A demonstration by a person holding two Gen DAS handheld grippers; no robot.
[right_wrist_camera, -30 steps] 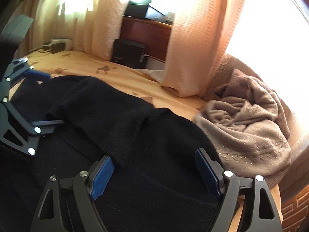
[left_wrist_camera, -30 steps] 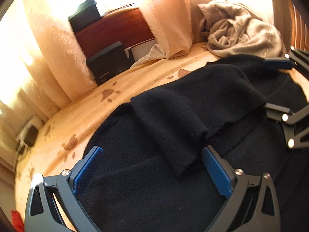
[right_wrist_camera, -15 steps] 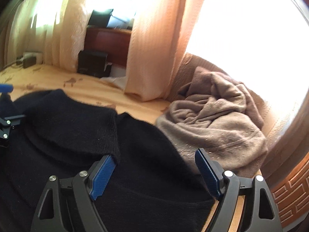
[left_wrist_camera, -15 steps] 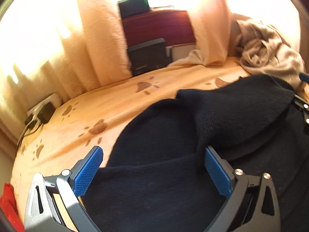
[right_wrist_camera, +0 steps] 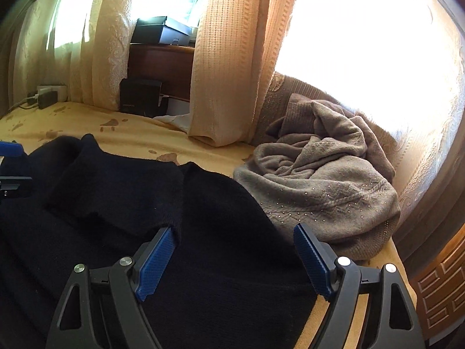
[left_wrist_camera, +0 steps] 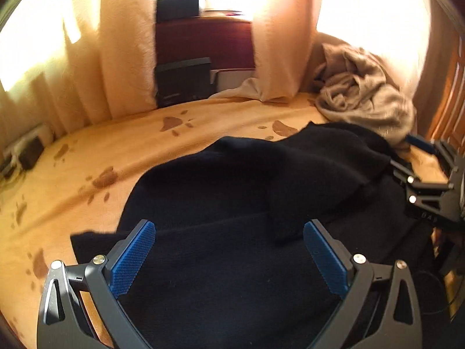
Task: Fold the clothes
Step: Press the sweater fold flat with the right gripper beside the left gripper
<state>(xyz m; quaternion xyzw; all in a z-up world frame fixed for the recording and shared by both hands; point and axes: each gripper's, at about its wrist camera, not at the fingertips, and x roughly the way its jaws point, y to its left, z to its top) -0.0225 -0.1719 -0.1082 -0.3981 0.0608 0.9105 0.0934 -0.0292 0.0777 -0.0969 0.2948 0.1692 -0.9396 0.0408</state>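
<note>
Both grippers wide open over the black sweater, nothing pinched.

My left gripper (left_wrist_camera: 229, 256) sits with its jaws spread, the sweater (left_wrist_camera: 247, 203) lying under and ahead of it on the yellow bedspread (left_wrist_camera: 87, 157), a folded sleeve flopped across toward its right pad. My right gripper (right_wrist_camera: 232, 258) is spread too; the sleeve's cuff touches its left pad (right_wrist_camera: 155, 261), and the grey sweater (right_wrist_camera: 322, 186) is heaped just ahead-right of it.
</note>
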